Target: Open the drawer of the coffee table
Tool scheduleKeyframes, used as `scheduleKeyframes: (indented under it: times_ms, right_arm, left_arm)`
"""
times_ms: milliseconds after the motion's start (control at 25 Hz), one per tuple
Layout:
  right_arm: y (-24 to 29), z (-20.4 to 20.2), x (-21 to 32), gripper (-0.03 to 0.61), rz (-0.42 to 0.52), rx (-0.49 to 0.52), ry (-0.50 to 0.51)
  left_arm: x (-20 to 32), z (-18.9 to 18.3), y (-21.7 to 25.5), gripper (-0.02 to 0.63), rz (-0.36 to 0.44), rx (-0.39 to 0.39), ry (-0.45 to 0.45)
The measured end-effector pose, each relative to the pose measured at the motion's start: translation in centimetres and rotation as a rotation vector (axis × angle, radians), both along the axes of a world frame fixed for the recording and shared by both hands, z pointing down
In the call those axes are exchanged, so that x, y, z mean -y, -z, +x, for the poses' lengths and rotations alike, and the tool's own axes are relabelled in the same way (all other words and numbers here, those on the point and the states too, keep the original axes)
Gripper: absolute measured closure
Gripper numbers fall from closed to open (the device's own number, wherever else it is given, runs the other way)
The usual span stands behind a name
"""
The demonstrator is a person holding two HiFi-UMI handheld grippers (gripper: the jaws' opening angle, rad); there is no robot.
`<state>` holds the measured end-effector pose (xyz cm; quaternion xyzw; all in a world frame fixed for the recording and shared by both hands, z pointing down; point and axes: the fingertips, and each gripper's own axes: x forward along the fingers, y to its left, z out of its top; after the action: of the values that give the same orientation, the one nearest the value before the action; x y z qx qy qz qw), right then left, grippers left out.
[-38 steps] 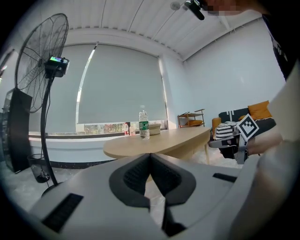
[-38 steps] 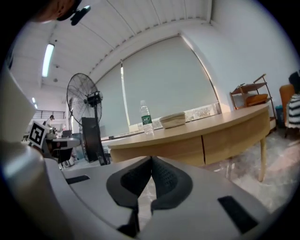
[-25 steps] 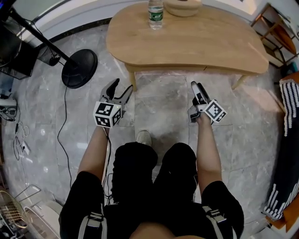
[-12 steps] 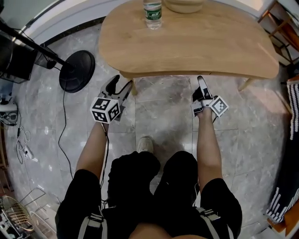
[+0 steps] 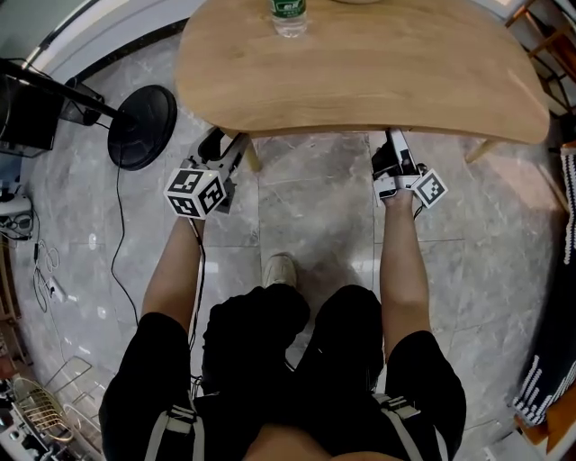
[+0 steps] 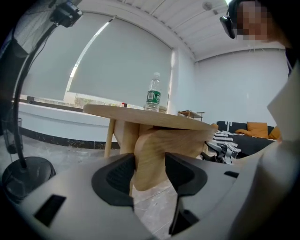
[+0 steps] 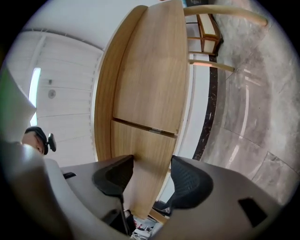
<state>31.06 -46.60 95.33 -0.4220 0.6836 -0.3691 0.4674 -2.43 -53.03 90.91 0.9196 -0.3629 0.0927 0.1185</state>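
Observation:
The light wooden coffee table [image 5: 360, 72] fills the top of the head view, with a water bottle [image 5: 288, 13] on its far side. Both grippers reach under its near edge. In the left gripper view, the left gripper [image 5: 225, 142] [image 6: 149, 164] has a rounded wooden drawer part [image 6: 157, 145] below the tabletop between its closing jaws. I see no firm press of the pads on it. The right gripper [image 5: 393, 146] [image 7: 152, 176] is rolled sideways. Its jaws are closing too, with a wooden panel [image 7: 140, 154] of the table's underside between them.
A black round stand base [image 5: 142, 126] and its cable [image 5: 121, 234] lie on the marble floor at the left. The person's legs and a shoe [image 5: 279, 267] are below the grippers. A table leg [image 5: 481, 149] shows at the right, and a wire basket [image 5: 36, 405] at the bottom left.
Both grippers have moved forward from the open floor to the table's near edge, and their tips now sit under it. The table has come closer in the head view.

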Motion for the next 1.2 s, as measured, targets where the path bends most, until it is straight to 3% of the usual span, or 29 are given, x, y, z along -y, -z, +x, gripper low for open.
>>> scheduleKeyframes:
  times_ms: [280, 560, 1200]
  right_arm:
    - [0.0, -0.4, -1.7, 0.322, -0.002, 0.037, -0.019]
    - [0.1, -1.3, -6.6, 0.327, -0.008, 0.005, 0.016]
    - [1.7, -4.0, -17.5, 0.324, -0.097, 0.023, 0.039]
  left_arm:
    - [-1.5, -0.3, 0.0, 0.399, -0.01, 0.032, -0.012]
    - [-6.4, -1.3, 0.2, 0.419, 0.004, 0.095, -0.069]
    - [-17.3, -3.8, 1.2, 0.44, -0.039, 0.134, -0.157]
